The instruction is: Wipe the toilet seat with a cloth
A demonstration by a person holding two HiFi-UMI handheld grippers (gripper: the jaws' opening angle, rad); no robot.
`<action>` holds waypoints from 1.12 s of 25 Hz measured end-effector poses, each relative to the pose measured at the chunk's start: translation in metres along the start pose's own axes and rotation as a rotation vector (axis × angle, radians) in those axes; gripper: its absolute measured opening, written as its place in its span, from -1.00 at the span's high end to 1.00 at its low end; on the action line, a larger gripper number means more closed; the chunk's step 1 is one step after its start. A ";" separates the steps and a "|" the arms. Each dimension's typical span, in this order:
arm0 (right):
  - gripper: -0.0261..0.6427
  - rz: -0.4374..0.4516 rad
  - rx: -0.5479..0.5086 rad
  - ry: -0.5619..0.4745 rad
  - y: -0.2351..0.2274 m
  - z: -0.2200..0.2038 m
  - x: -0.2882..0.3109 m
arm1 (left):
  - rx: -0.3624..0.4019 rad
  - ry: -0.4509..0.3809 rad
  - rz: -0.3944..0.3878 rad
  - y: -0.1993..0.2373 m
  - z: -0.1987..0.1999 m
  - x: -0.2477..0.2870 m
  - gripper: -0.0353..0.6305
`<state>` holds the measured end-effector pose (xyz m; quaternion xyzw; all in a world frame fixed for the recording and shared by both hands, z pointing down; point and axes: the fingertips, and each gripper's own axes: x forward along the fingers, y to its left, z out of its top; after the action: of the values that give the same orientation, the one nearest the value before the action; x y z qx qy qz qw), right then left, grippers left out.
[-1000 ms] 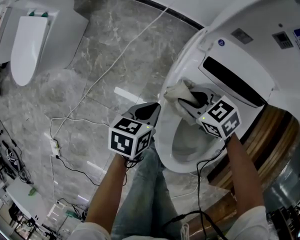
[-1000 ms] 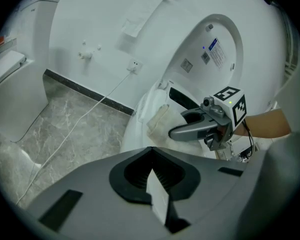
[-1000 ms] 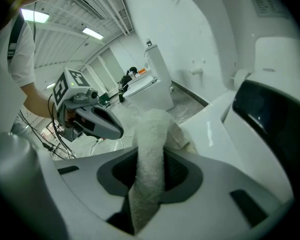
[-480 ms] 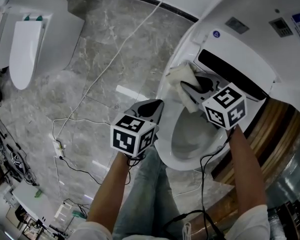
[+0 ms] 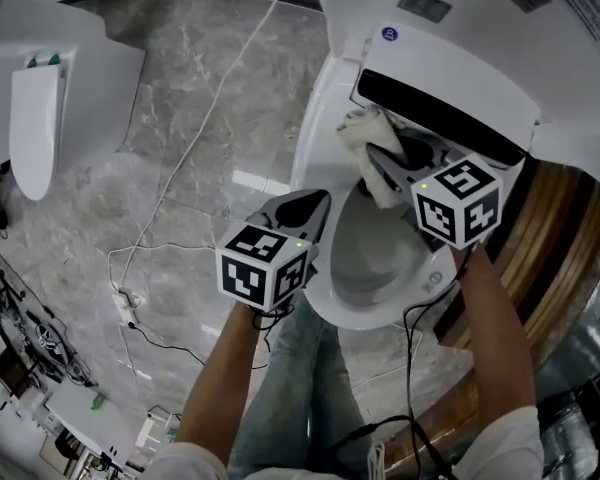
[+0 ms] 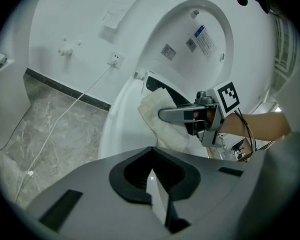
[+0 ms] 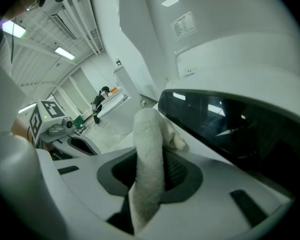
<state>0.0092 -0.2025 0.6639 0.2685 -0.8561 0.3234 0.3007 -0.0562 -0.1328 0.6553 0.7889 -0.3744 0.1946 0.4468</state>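
Mostly grey marble-pattern floor (image 5: 180,118) in the head view. The big white toilet sits at the upper right with its white glossy lid (image 5: 460,83) raised, a black strip across it. Its white oval toilet seat (image 5: 318,158) is down around the bowl. A second white toilet (image 5: 30,128) stands at the far left, well apart.

The right gripper (image 5: 372,165) reaches over the back left of the seat, just below the black strip. Its jaws are closed tight on a cream terry cloth (image 5: 365,138), which sticks up between them in the right gripper view. The cloth bunches out past the tips and lies on the seat near the hinge end.

The left gripper (image 5: 305,206) is near the seat's front left edge, with its jaws together and nothing between them. Cannot tell if it touches the rim.

A thin white cable (image 5: 210,108) runs across the floor from the wall.
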 end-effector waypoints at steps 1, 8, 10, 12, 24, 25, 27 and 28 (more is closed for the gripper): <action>0.62 -0.007 0.012 -0.005 -0.002 -0.003 -0.003 | 0.004 0.004 -0.007 -0.004 -0.002 0.002 0.86; 0.62 -0.056 0.064 -0.025 -0.020 -0.025 -0.023 | 0.044 0.041 -0.042 -0.022 -0.014 0.012 0.86; 0.62 -0.070 0.081 -0.028 -0.026 -0.032 -0.031 | 0.050 0.049 -0.044 -0.025 -0.016 0.013 0.86; 0.62 -0.087 0.101 -0.031 -0.031 -0.038 -0.038 | 0.060 0.057 -0.047 -0.029 -0.018 0.015 0.86; 0.62 -0.183 0.232 -0.061 -0.062 -0.078 -0.087 | 0.102 0.094 -0.089 -0.069 -0.036 0.033 0.86; 0.62 -0.196 0.245 -0.073 -0.064 -0.079 -0.092 | 0.105 0.098 -0.091 -0.073 -0.038 0.034 0.86; 0.62 -0.223 0.262 -0.095 -0.069 -0.080 -0.102 | 0.114 0.107 -0.096 -0.079 -0.042 0.037 0.86; 0.62 -0.233 0.271 -0.103 -0.072 -0.082 -0.106 | 0.120 0.112 -0.098 -0.082 -0.044 0.038 0.86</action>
<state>0.1559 -0.1624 0.6690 0.4199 -0.7821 0.3847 0.2529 0.0323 -0.0853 0.6570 0.8195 -0.2976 0.2383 0.4279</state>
